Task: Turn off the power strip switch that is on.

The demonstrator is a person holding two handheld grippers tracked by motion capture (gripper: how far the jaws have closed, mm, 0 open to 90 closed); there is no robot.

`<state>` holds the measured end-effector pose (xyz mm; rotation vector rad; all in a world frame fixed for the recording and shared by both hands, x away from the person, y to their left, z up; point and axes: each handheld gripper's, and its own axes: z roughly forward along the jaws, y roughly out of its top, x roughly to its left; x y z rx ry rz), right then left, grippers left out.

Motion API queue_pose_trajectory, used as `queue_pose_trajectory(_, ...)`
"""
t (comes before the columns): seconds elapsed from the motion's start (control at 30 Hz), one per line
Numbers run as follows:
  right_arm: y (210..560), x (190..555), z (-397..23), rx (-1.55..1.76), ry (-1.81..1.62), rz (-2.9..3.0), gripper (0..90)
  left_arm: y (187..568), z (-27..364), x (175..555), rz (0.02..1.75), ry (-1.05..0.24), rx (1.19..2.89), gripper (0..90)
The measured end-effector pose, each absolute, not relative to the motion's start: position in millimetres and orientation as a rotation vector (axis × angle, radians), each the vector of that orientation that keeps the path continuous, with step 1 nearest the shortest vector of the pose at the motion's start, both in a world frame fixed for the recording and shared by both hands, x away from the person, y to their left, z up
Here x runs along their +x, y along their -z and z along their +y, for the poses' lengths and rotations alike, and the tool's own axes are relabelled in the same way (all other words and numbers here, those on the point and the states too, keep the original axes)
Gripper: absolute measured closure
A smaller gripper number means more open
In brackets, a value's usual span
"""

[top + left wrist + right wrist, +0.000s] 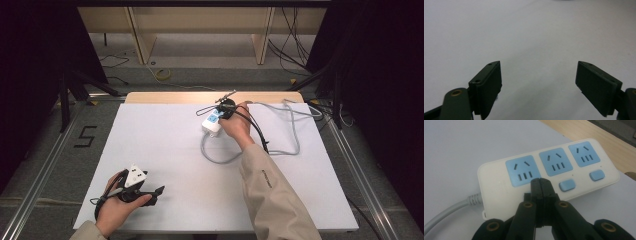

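Right hand-held gripper [540,182] is clenched with nothing in it, tips on the strip [549,173] where the first socket's switch should be, so probably pressing it. The strip sits at 12 o'clock on the counter [165,150], near the far edge. Left hand-held gripper [539,82] lies released at 7 o'clock, loads of room around it.

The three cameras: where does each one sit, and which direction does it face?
High view: above the person's side, facing forward and down on the white table; both forearms, left tool, right tool.
Left gripper view: on the left tool, facing bare table past open jaws.
Right gripper view: on the right tool, jaws shut, tips over the power strip.
High and right gripper views share the power strip and its grey cable.
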<state>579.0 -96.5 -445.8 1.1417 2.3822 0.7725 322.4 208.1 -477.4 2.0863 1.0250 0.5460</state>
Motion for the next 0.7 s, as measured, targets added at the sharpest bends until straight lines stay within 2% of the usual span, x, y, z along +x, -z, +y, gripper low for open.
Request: queue_pose_trajectory(0.7, 438, 550, -113, 1.092, -0.834, 2.419, 90.0, 477, 208, 322, 1.027, -0.550, 2.088, 20.7)
